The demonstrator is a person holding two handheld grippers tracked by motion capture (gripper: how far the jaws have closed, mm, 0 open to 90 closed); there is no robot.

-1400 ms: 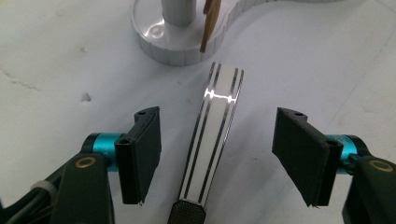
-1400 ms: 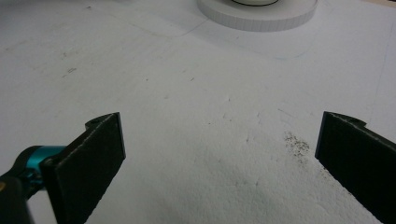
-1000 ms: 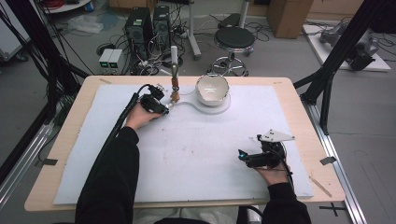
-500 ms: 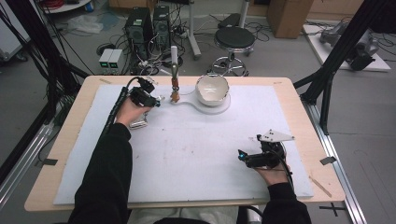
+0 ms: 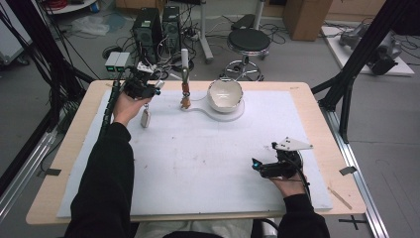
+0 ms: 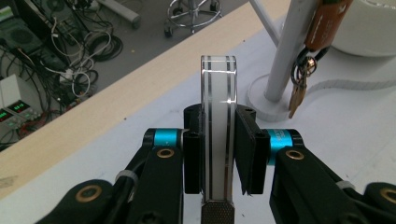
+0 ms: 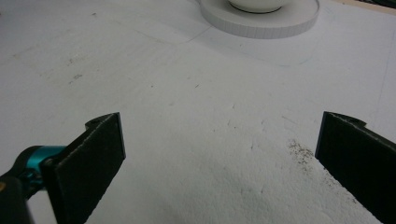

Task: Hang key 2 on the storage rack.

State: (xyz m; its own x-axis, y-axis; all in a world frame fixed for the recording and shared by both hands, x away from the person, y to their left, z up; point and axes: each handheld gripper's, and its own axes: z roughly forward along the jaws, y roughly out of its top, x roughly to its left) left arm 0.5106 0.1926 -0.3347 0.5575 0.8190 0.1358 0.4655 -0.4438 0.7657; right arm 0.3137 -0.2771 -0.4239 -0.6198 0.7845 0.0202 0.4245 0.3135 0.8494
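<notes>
A flat white fob is clamped upright in the left hand-held gripper, raised near the tabletop's far left, beside the key stand. The right hand-held gripper is held wide apart.

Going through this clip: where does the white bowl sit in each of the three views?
High view: white bowl at the table's far edge, centre, on a round base.
Left gripper view: top right corner, beyond the clear slab that the left tool clamps.
Right gripper view: top edge, right of centre, its top cut off.
Shared landmark: the white mat under everything.
</notes>
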